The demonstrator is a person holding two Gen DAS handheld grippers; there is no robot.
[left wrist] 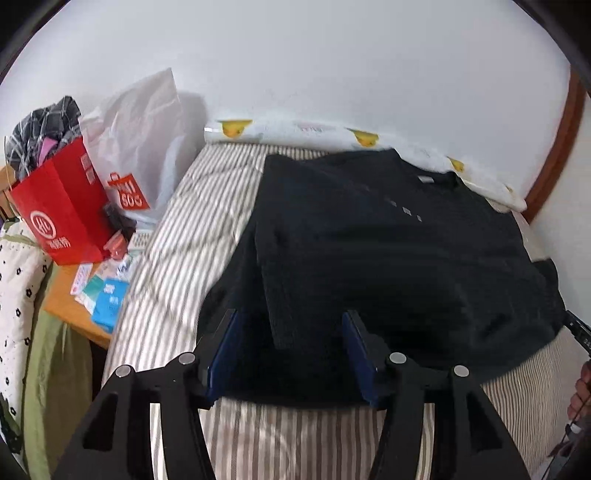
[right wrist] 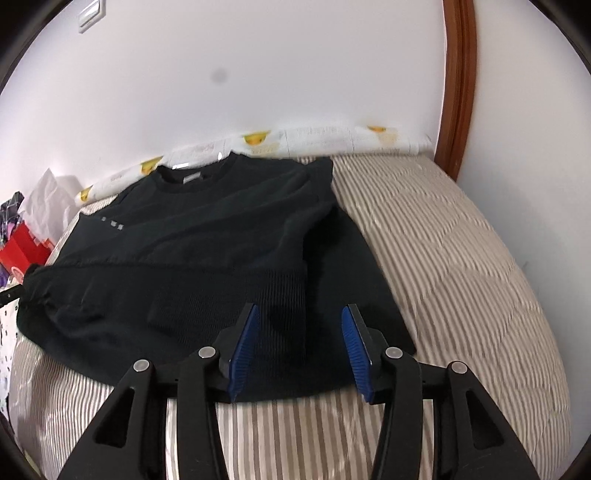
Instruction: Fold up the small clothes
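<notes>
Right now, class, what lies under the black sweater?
The black sweater lies on a striped bed cover, which shows on all open sides. The cover directly beneath it is hidden, so anything between the two cannot be seen.

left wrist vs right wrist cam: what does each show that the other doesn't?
Left wrist only: the full red paper bag, a white shopping bag, small packets on an orange table, and a hand at the right edge.

Right wrist only: the bare striped mattress to the right of the garment, and a wall switch.

Both: the black sweatshirt spread flat on the bed, sleeves folded inward, and the duck-print pillow at the wall. Each gripper's jaws stand open over the hem.
</notes>
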